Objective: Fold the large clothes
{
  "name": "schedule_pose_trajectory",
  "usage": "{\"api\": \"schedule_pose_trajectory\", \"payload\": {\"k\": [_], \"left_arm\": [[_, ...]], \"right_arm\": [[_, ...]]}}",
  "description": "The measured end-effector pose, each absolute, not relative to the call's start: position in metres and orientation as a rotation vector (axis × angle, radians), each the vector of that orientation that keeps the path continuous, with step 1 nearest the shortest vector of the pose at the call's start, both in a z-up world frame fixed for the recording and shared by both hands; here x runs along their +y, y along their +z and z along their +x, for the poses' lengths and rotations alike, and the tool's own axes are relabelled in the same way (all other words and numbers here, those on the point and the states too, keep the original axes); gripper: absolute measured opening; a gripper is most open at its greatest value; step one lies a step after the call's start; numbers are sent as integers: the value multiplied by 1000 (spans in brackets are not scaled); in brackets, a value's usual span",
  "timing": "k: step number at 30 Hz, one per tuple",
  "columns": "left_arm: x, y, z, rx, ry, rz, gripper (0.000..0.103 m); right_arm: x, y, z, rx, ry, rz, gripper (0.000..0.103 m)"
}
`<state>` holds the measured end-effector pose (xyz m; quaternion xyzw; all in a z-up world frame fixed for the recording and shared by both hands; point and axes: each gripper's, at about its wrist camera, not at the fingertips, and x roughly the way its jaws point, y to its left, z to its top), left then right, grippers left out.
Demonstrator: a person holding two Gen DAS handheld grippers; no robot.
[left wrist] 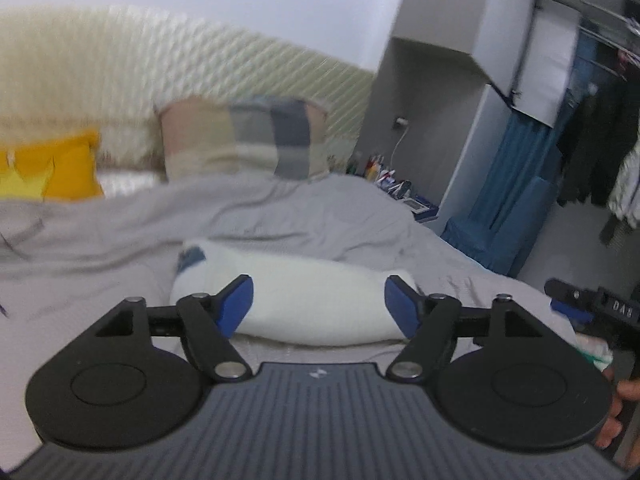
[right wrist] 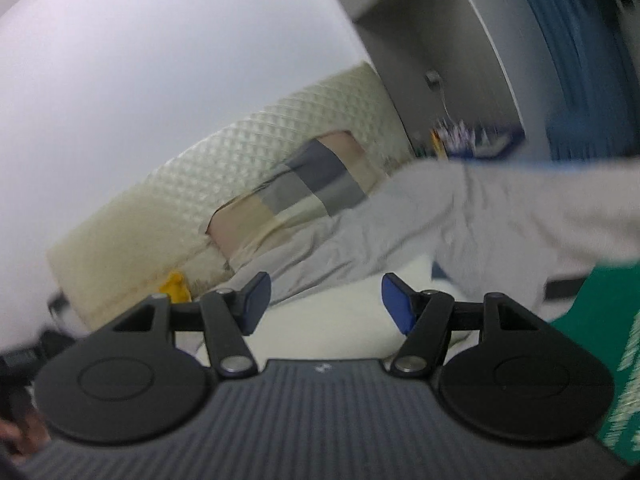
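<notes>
A white folded garment (left wrist: 316, 304) lies in a thick bundle on the grey bedsheet (left wrist: 120, 248), just ahead of my left gripper (left wrist: 320, 304). That gripper is open, its blue pads either side of the bundle, holding nothing. My right gripper (right wrist: 326, 302) is open and empty too, with the white garment (right wrist: 332, 320) below and ahead of it. The right gripper also shows at the right edge of the left wrist view (left wrist: 592, 308). Both views are blurred.
A patchwork pillow (left wrist: 240, 140) and a yellow cushion (left wrist: 52, 168) lean on the quilted cream headboard (left wrist: 140, 64). A cluttered bedside stand (left wrist: 384, 180) and a wardrobe with hanging clothes (left wrist: 600, 128) are to the right. Green cloth (right wrist: 592, 312) shows at the right.
</notes>
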<state>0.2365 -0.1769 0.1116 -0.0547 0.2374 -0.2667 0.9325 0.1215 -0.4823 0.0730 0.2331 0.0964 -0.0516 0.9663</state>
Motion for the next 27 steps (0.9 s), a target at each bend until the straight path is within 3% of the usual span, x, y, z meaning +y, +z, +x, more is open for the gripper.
{"api": "schedule_pose_trajectory", "payload": {"k": [6, 13, 27], "left_arm": [[-173, 144, 126, 425, -548, -15, 83], [-160, 145, 25, 399, -531, 32, 93], [-145, 93, -44, 419, -441, 54, 100]], "right_arm": [[-447, 105, 47, 162, -60, 366, 65], [-409, 102, -6, 179, -25, 300, 65], [-361, 54, -41, 257, 9, 218, 65]]}}
